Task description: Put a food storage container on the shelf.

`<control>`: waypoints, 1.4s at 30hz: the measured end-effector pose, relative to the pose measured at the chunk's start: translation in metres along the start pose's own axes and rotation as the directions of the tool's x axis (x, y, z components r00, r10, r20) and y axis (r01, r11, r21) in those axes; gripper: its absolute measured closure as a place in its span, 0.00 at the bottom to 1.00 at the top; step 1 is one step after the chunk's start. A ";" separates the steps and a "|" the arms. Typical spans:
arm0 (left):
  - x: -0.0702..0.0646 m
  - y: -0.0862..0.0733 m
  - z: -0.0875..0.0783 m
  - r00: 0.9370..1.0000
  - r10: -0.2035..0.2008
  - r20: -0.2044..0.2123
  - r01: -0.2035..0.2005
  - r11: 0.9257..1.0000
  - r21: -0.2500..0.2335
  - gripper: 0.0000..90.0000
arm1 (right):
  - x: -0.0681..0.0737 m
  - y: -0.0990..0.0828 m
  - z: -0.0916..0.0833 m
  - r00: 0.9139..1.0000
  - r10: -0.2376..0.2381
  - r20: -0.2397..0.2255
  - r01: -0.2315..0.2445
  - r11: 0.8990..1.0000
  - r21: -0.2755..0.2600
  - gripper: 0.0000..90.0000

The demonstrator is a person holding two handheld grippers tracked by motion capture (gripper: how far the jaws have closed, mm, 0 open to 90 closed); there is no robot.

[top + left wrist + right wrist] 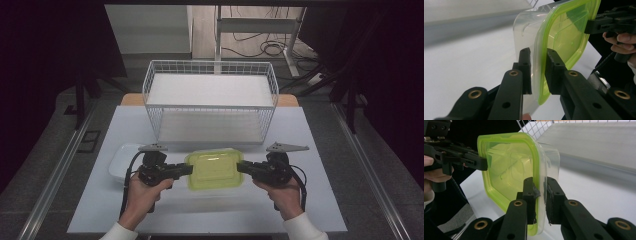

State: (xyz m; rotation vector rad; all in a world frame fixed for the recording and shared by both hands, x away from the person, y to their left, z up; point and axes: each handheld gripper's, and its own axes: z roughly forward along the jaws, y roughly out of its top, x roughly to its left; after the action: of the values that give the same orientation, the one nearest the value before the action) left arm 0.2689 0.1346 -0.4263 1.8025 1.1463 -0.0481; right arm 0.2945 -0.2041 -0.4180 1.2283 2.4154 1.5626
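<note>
A clear plastic container with a lime-green lid (214,168) hangs just above the white table, held from both ends. My left gripper (187,169) is shut on its left rim; in the left gripper view the jaws pinch the green lid edge (538,75) and the clear wall. My right gripper (241,167) is shut on the right rim, and in the right gripper view its pads clamp the lid (509,167) and wall together. Each gripper view shows the other hand's gripper (609,23) (456,157) at the far end of the container.
A white wire basket (210,102) stands just behind the container, its front wall close. A white rectangular tray (121,162) lies on the table under my left gripper. The table's front edge runs near the person's wrists. Dark floor and table legs lie beyond.
</note>
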 end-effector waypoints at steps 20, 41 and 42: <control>0.001 0.044 -0.025 0.998 0.056 -0.001 -0.056 0.995 -0.078 0.86 | 0.010 0.040 -0.002 0.998 -0.058 0.011 0.059 0.997 -0.041 0.87; 0.003 0.083 -0.045 0.995 0.092 -0.029 -0.095 0.988 -0.121 0.86 | 0.012 0.082 0.001 0.996 -0.095 -0.004 0.094 0.992 -0.081 0.87; 0.004 0.085 -0.045 0.995 0.093 -0.031 -0.096 0.988 -0.123 0.86 | 0.013 0.085 0.001 0.995 -0.097 -0.004 0.096 0.992 -0.081 0.87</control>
State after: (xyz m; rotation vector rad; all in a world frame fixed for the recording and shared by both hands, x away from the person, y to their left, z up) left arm 0.3121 0.1623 -0.3449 1.7482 1.0564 0.1002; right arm 0.3369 -0.1795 -0.3479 1.0767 2.3518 1.6231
